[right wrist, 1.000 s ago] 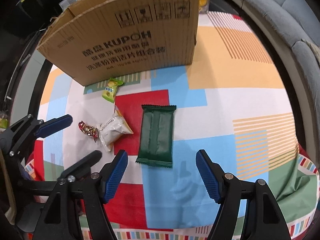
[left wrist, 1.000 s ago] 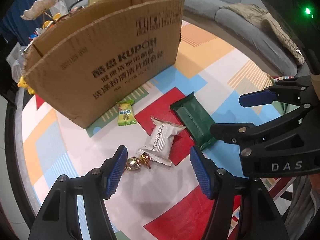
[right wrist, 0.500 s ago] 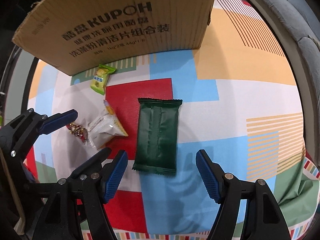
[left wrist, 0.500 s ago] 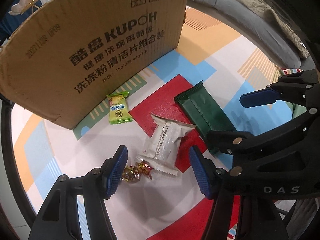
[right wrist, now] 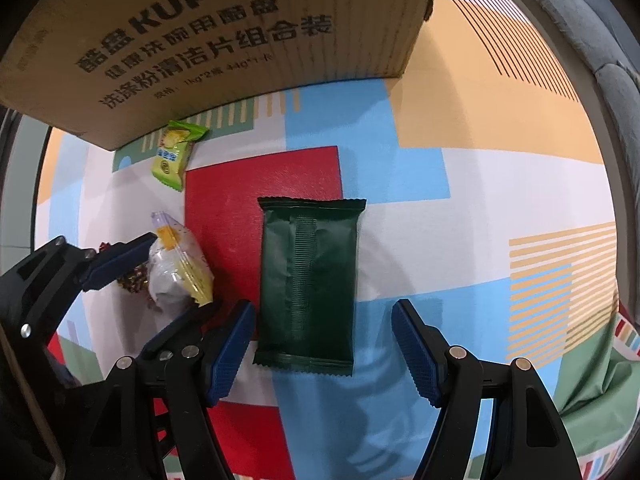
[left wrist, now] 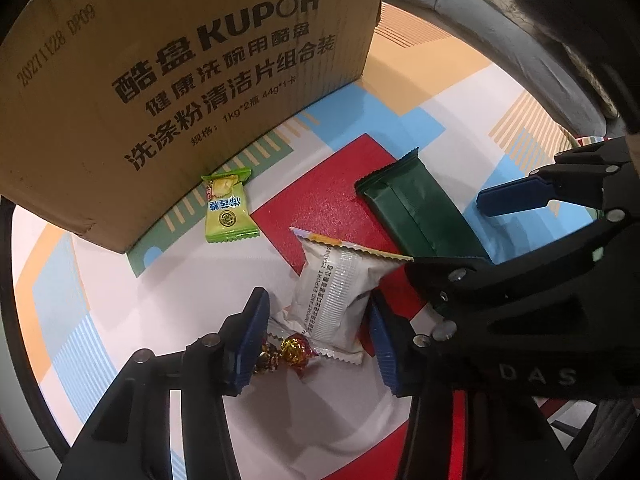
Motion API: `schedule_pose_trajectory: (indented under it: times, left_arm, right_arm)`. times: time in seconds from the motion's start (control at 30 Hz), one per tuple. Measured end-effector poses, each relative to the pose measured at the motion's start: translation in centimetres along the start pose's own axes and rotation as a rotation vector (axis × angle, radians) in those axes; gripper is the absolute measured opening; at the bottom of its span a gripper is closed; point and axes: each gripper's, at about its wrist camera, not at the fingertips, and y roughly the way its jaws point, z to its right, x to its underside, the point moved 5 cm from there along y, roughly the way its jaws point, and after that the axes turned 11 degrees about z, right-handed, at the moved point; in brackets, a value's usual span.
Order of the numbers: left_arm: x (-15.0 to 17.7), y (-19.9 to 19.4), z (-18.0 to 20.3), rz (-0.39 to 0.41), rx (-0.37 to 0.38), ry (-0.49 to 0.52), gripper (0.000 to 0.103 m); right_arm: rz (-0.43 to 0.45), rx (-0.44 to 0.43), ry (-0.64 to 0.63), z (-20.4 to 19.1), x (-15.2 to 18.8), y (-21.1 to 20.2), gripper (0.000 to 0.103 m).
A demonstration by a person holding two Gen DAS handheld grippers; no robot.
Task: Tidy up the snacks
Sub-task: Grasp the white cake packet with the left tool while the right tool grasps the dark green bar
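**Two grippers down over two packets, one each**

Left gripper (left wrist: 318,330): jaws part-spread and just been closing, white packet (left wrist: 340,292) between the blue pads (left wrist: 250,338). Right pad close against the packet's near-right edge; left pad not on it, with foil candies (left wrist: 286,354) lying in that gap. No pinch yet, as far as can be seen. Packet's long axis running near to far, roughly in line with the fingers, so the squeeze would fall across its short width. Risk judged: candies caught up with the packet as the gap narrows.

Right gripper (right wrist: 322,348): jaws spread wide, holding nothing. Green bar (right wrist: 308,284) flat on the mat (right wrist: 480,184), seam side up, long axis near to far. Near end of the bar lying between the pads; left pad just beside its left edge, right pad clear of its right edge. Bar sits left of centre in the gap; small shift left likely needed before closing.

Nearness: left gripper closer to the white packet, right gripper closer to the bar; the two tools almost touching between the packets, so crowding is a concern.

Box (right wrist: 224,40) standing at the far side, open top out of view. Lime sachet (left wrist: 228,208) lying just beside its front wall, untouched, far-left of both grippers.
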Motion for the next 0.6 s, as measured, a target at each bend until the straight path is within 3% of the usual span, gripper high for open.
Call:
schedule_pose_trajectory:
  times: [0.1,0.2,0.3,0.6]
  left_arm:
    - [0.0,0.0,0.0,0.012,0.0,-0.008,0.044]
    - [-0.1,0.0,-0.2,0.023,0.011,-0.032,0.03]
    - [-0.2,0.0,-0.3,0.019,0.015,-0.035,0.03]
    - [-1.3,0.0,0.5,0.026,-0.004,-0.058,0.029]
  right_arm:
    - [0.008,0.003,0.0,0.7,-0.3,0.1,0.069]
    - [0.021,0.017,-0.009,1.1,-0.4,-0.1,0.06]
    - [0.028,0.01,-0.005,1.1,-0.6,-0.4,0.047]
    - [0.037,-0.009,0.0,1.2,-0.8,-1.2,0.045]
